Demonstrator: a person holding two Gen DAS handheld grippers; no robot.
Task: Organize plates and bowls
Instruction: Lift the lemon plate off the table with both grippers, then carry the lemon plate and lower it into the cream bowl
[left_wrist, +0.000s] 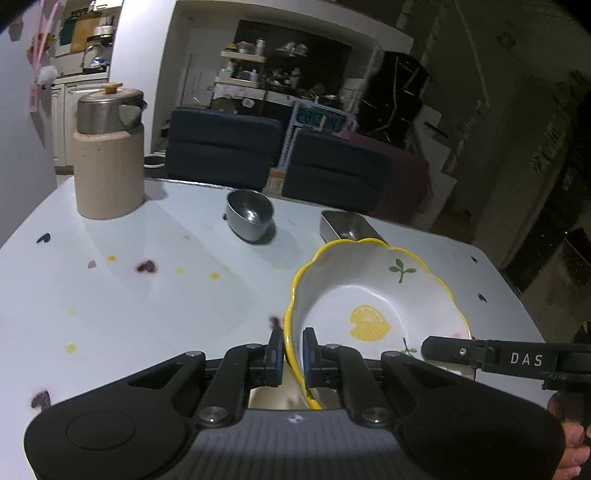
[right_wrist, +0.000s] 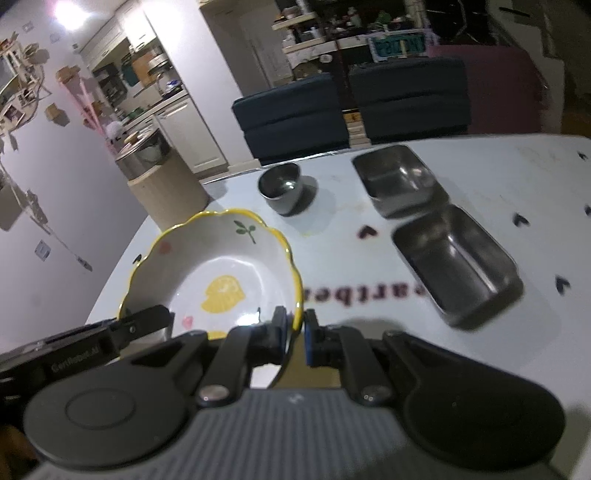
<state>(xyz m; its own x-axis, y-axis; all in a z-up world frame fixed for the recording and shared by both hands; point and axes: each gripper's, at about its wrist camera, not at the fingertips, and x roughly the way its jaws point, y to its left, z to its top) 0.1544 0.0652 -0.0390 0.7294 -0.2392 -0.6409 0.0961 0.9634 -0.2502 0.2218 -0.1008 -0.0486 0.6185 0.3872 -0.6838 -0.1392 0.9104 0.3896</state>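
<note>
The bowl (left_wrist: 373, 295) is white with a wavy yellow edge, a yellow lemon in the middle, green leaves and small pink hearts. The counter (left_wrist: 147, 295) is pale blue with yellow dots and dark hearts. The cup (right_wrist: 282, 188) and both trays (right_wrist: 397, 179) are shiny grey. The jar (left_wrist: 109, 147) is tan.

One scalloped ceramic bowl (right_wrist: 221, 266) is showing, along with one small round metal bowl (right_wrist: 281, 188), two rectangular metal trays, far (right_wrist: 397, 181) and near (right_wrist: 456, 262), one lidded beige canister (left_wrist: 109, 155), and two dark blue chairs (right_wrist: 291, 118) (right_wrist: 408, 99) standing behind
</note>
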